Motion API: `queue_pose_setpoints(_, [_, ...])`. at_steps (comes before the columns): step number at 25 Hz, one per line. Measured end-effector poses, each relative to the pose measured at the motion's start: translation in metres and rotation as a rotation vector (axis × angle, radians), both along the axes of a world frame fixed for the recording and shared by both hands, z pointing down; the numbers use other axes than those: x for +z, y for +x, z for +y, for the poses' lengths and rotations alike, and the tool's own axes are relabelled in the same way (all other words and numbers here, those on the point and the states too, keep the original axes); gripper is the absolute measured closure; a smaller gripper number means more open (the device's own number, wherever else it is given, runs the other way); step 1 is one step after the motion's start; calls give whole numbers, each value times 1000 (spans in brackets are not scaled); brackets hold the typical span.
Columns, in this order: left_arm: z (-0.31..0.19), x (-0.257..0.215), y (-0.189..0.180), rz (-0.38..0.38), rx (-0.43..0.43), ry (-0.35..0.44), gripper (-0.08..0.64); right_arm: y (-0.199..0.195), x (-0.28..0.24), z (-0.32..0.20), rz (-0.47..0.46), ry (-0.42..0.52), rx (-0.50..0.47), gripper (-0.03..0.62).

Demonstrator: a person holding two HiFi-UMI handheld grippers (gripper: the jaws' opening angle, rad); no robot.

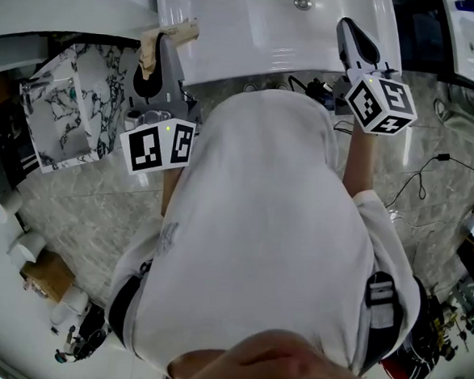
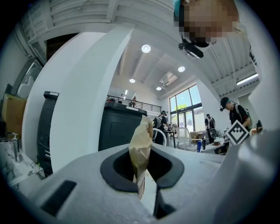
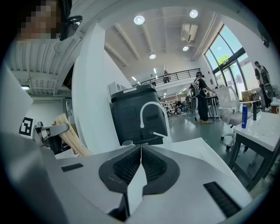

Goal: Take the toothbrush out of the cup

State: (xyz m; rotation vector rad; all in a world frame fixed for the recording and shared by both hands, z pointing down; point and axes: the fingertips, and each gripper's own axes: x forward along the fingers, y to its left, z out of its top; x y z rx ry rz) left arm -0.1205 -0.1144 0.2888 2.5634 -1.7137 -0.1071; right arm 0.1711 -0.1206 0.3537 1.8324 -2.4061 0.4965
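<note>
Your left tongs (image 2: 141, 171) are clamped on 1 toothbrush (image 2: 141, 146). It's in a crinkly tan paper wrapper, long and flat, pinched between the 2 dark pads and sticking up past them. In the head view it pokes out of the left tongs (image 1: 152, 55) as a pale brown strip (image 1: 171, 33), up in the air over the left edge of the sink (image 1: 256, 32). From the right gripper view you can see the same wrapper (image 3: 70, 135) off to the left, slanted rather than upright.

Your right tongs (image 3: 140, 151) are fully closed with nothing in them. The 2 ribbed black pads meet tip to tip, set in smooth grey plastic shells. In the head view they (image 1: 349, 30) sit over the right side of the sink.

The sink is glossy white, 1 basin with 1 round metal drain (image 1: 303, 1). There's 1 white curved faucet (image 3: 151, 109) straight ahead of the right tongs.

There are 2 marker cubes, 1 per tong: left (image 1: 157, 147) and right (image 1: 380, 106), each white with black square patterns. 1 boxy thing with a black-and-white marble pattern (image 1: 65, 108) sits on the stone-look floor, left of your left arm.
</note>
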Motion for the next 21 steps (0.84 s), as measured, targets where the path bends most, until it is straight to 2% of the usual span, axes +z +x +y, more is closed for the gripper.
queue_pose_setpoints(21, [-6,1,-5,0,4,3,518,-5,3,-5,11,-9,3,577])
